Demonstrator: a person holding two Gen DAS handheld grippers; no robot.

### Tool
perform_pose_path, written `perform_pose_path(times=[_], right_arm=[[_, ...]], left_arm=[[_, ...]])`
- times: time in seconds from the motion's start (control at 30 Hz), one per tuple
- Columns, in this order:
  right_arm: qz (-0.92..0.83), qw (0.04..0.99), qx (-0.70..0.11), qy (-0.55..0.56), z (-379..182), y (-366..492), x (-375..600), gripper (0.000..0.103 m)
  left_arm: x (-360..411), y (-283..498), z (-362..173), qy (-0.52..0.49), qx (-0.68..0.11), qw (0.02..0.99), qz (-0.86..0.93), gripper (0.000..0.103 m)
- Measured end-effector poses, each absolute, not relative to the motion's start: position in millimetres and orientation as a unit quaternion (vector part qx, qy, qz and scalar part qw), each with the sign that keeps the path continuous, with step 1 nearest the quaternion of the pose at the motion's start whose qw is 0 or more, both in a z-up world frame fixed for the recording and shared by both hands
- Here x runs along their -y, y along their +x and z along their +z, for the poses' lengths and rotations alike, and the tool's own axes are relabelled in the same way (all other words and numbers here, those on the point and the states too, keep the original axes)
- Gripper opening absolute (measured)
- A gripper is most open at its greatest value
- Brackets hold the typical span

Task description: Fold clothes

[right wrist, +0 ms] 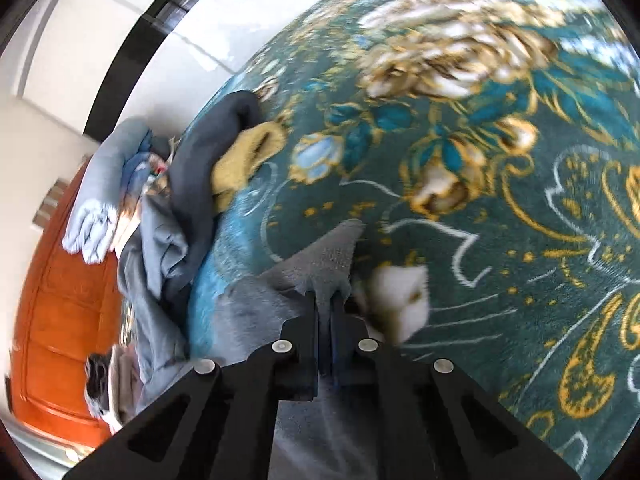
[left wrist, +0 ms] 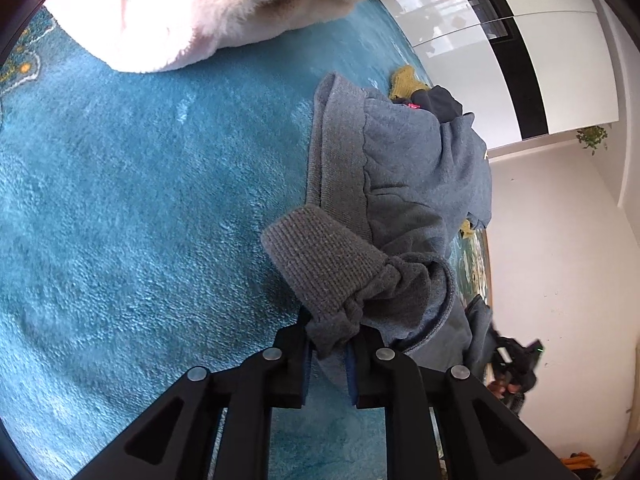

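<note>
left gripper (left wrist: 328,344) clamped on grey sweatshirt (left wrist: 404,184) cuff (left wrist: 320,264), right gripper (right wrist: 327,300) pinching its hem, teal rug (left wrist: 140,200) below, clothes pile (right wrist: 160,200) beside

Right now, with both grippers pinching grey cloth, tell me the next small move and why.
Probably draw the two grippers apart to spread the garment flat. The left gripper is shut on the grey sweatshirt at a bunched ribbed cuff, the right gripper on a grey edge, and the cloth lies crumpled on the blue blanket.
</note>
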State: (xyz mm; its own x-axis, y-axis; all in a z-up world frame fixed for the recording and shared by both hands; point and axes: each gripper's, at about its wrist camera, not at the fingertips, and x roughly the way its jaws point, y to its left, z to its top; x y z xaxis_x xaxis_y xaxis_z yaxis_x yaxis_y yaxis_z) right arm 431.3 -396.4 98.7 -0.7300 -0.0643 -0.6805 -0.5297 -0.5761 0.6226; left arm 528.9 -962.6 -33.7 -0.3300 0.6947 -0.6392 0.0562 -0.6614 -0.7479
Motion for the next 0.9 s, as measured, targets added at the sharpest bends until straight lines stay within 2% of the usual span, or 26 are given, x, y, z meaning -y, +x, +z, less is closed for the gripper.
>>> perform_pose_path(times=[0.13, 0.23, 0.47, 0.53, 0.7, 0.9], right_arm=[[0.855, 0.133, -0.435, -0.249, 149, 466, 388, 0.004], [0.874, 0.168, -0.423, -0.17, 184, 517, 367, 0.004], [0.815, 0.278, -0.475, -0.182, 111, 622, 347, 0.004], [0.795, 0.305, -0.491, -0.184, 90, 651, 342, 0.004], [0.775, 0.296, -0.533, -0.166, 66, 670, 343, 0.004], [0.778, 0.289, -0.531, -0.171, 65, 668, 343, 0.004]], left_arm=[[972, 550, -28, -0.535, 0.344, 0.213, 0.742, 0.016], [972, 551, -27, -0.536, 0.342, 0.212, 0.742, 0.016], [1004, 595, -21, -0.553, 0.342, 0.218, 0.728, 0.03], [1009, 607, -20, -0.552, 0.343, 0.218, 0.728, 0.037], [1047, 638, 4, -0.528, 0.365, 0.231, 0.731, 0.062], [1093, 671, 18, -0.52, 0.383, 0.21, 0.734, 0.062]])
